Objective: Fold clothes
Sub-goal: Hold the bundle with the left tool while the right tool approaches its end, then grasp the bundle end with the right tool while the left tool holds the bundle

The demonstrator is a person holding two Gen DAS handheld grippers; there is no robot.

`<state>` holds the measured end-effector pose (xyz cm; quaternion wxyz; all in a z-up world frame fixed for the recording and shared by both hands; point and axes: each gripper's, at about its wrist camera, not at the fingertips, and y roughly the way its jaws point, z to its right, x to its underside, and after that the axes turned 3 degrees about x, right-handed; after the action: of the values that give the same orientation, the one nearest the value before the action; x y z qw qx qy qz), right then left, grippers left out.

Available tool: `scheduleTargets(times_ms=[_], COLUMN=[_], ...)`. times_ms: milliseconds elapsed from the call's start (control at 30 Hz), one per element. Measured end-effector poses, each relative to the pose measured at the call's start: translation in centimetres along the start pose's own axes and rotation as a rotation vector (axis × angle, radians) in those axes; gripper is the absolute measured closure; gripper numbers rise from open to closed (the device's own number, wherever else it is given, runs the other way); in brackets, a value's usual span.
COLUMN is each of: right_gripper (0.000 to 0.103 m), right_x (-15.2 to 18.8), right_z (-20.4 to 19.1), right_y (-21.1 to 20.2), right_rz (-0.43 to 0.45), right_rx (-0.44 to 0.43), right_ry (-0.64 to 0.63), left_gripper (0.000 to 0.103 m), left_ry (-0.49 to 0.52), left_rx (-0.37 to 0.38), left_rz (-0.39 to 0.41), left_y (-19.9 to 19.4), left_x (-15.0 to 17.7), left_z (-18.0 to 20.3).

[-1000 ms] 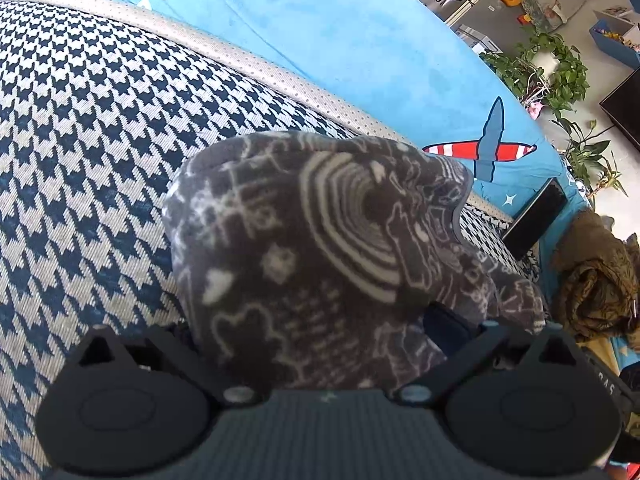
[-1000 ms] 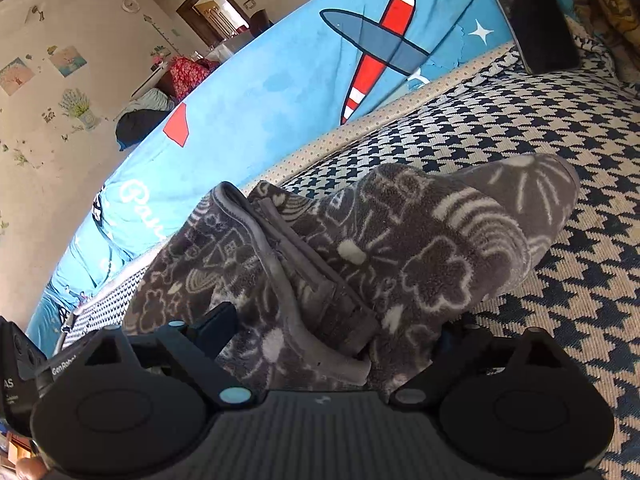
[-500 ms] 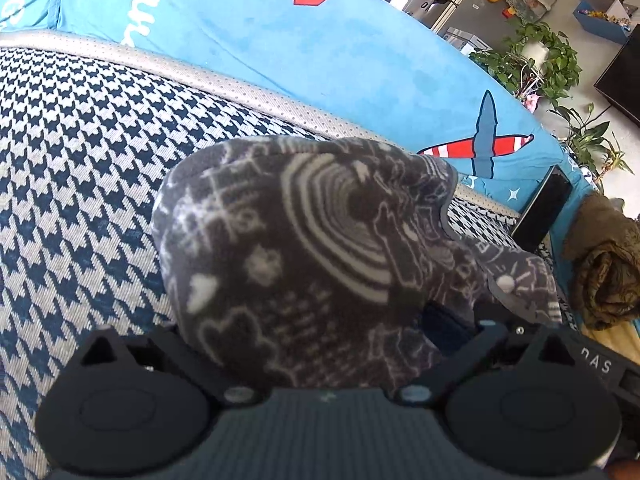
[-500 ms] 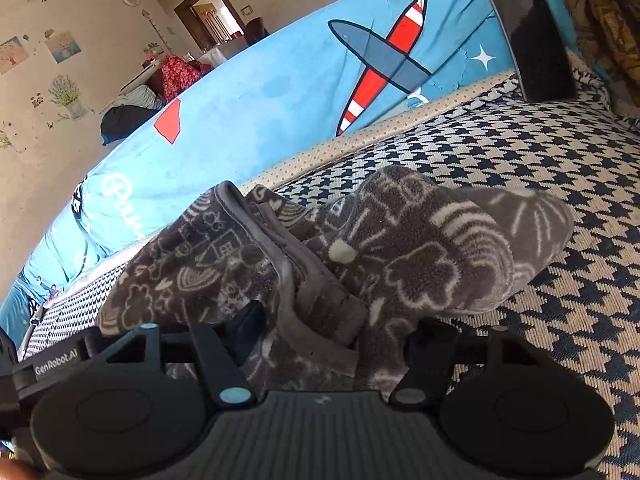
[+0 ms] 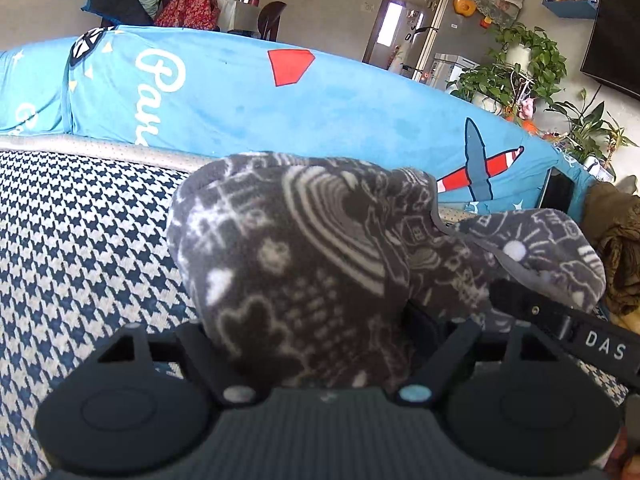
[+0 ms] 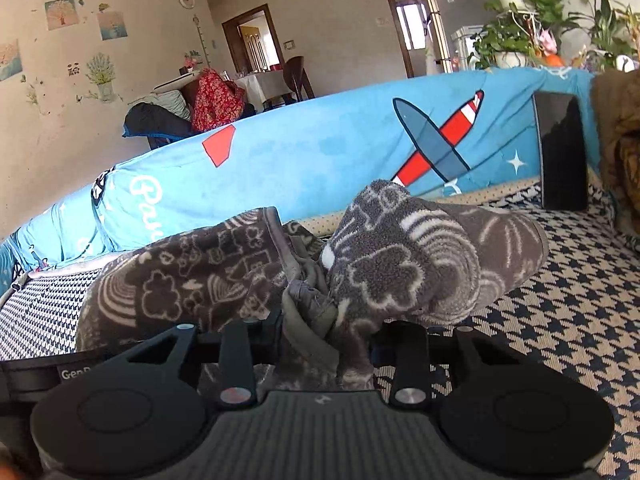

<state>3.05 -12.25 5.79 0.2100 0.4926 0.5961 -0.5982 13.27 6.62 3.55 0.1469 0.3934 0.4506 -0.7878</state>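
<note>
Rose and tilted up since 1 second before, both views: more of the room and the top edge of the blue cover (image 5: 360, 92) showing, less of the checked cushion (image 5: 72, 248). Bunched higher too, the grey fleece garment (image 5: 304, 264).

Lay crumpled on the cushion near the blue cover, long axis running side to side along it. Pointed rightward in the right wrist view with 1 rounded end (image 6: 492, 248); spread leftward there with the other part (image 6: 180, 276). Showed a folded hem (image 6: 304, 304) at the middle.

Left gripper (image 5: 320, 344): jaws closing, fleece bulging between them and filling the gap; pads hidden, so could not tell whether pressing. Right gripper (image 6: 324, 340): jaws closing, narrow, hem and fleece pinched between the fingers (image 6: 264, 332).

Leaned against the cover at the far right, a dark tablet (image 6: 560, 148). Beside it, brown cloth (image 6: 620, 140).
</note>
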Motion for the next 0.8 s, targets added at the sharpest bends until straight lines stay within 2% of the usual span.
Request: scheduleTargets(times_ms=[233, 800], right_gripper=[0.066, 0.066], right_x=[0.1, 1.0], right_z=[-2.1, -8.2], right_y=[-0.5, -0.7], right_rz=[0.018, 0.034], right_rx=[-0.016, -0.095], right_ry=[-0.033, -0.090], left_gripper=[0.023, 0.023], left_ry=[0.020, -0.005], left_rx=[-0.041, -0.140], left_rz=[0.032, 0.073], left_y=[-2.0, -6.4], left_x=[-0.2, 0.0], left_z=[-1.0, -5.6])
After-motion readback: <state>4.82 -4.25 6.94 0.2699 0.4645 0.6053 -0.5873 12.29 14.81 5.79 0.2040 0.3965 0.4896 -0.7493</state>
